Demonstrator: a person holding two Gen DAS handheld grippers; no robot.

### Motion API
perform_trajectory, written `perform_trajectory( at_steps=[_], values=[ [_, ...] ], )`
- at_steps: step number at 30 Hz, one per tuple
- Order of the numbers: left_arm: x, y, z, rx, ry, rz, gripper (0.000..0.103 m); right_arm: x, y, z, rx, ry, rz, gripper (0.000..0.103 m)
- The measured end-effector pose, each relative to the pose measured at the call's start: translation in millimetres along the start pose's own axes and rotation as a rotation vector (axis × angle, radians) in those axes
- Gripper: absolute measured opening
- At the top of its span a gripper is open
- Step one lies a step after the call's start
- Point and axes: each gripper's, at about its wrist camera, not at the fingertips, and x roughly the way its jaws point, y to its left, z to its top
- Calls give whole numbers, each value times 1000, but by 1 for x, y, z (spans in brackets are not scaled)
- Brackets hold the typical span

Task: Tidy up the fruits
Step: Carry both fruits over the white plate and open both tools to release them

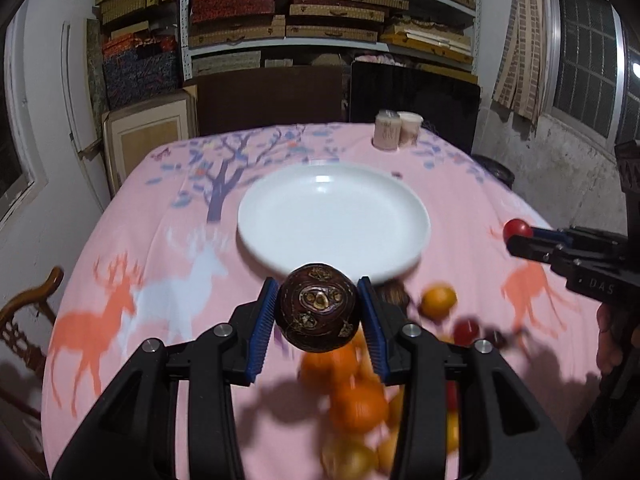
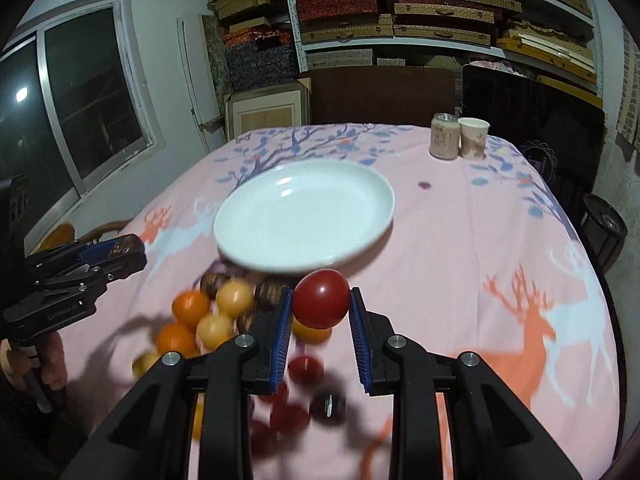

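Observation:
My left gripper is shut on a dark brown round fruit and holds it above the table, just short of the near rim of an empty white plate. My right gripper is shut on a red round fruit, just before the plate's near rim. A blurred pile of orange, yellow, red and dark fruits lies on the pink cloth under both grippers; it also shows in the left wrist view. Each gripper shows in the other's view: the right, the left.
The table wears a pink cloth with deer and tree prints. A can and a paper cup stand at the far right edge. A wooden chair stands at the left side. Shelves of boxes fill the back wall.

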Motion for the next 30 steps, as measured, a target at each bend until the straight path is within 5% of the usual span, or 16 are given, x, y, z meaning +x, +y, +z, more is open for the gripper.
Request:
perform_trajectory(
  at_steps=[5,12,13,14,15,18,22,24,30],
  values=[
    [98,14,62,-19,94,2,40,83,-19,68,71,86,36,29],
    [223,35,87,-46,307,45,40,193,-39,111,163,176,28,30],
    [230,36,88,-46,321,42,40,200,-40,113,174,170,45,40],
    [236,36,89,-47,336,35,43,202,-40,114,182,160,42,61],
    [237,37,90,-48,335,48,53,201,-40,115,188,136,19,70],
    [225,42,94,-63,273,75,76,187,-43,115,215,87,17,71],
    [184,48,89,-97,228,35,79,145,-46,102,226,41,26,71],
    [158,46,78,-83,205,21,88,118,-43,87,206,23,2,71],
    [73,31,14,-8,199,-30,89,48,-22,19,143,14,11,72]
  ],
)
